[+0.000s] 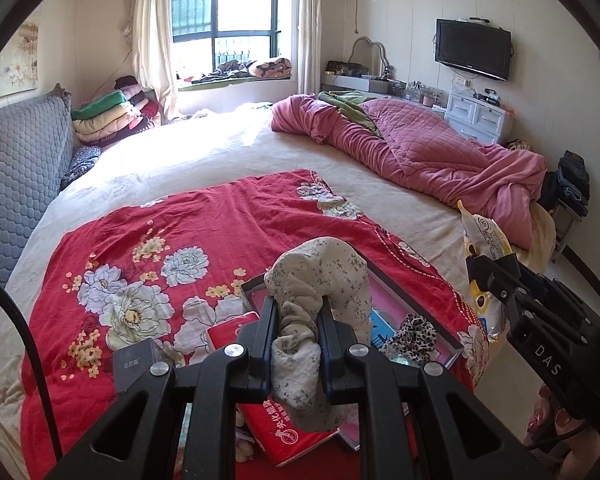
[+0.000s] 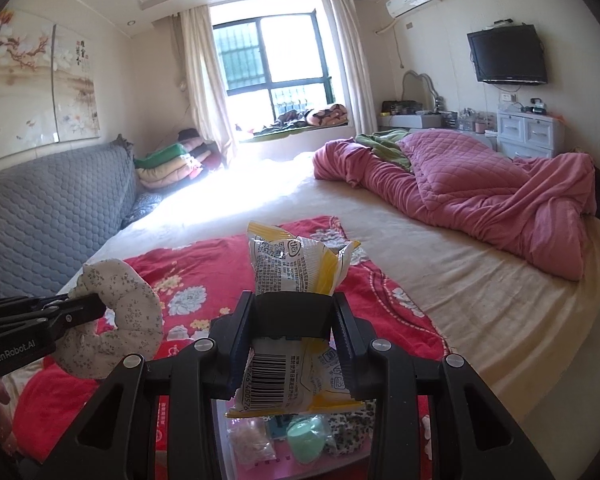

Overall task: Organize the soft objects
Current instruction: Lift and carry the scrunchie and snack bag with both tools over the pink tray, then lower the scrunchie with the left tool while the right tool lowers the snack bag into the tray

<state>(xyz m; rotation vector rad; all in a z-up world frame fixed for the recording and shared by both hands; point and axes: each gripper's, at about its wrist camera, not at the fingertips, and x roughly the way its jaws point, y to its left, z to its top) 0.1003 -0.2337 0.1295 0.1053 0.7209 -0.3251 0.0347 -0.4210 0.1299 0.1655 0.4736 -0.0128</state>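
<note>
Left gripper (image 1: 298, 312) is clenched on a cream cushion with small grey flowers (image 1: 320, 276), curved like a neck pillow, held up in the air above the near end of the bed (image 1: 228, 152). In the right wrist view the same cushion (image 2: 120, 312) hangs from the left gripper (image 2: 96, 308) at the left edge. Right gripper (image 2: 294, 308) is grasping a yellow-and-white snack bag (image 2: 296, 268), crinkled, barcode side facing near; it is lifted too, pads squeezed against the pack. From the left wrist the right gripper (image 1: 496, 276) and the bag (image 1: 486, 236) show at the right. Below both lies a red floral blanket (image 1: 148, 232) spread on the bed. On it, near, sits a shallow pink tray (image 1: 400, 292) with a leopard-print item (image 1: 412, 334), something mint green (image 2: 306, 438), possibly a sponge, view is poor. Red tissue pack (image 1: 296, 436) beside the tray. Pink quilt (image 1: 420, 152) bunched far right.
</note>
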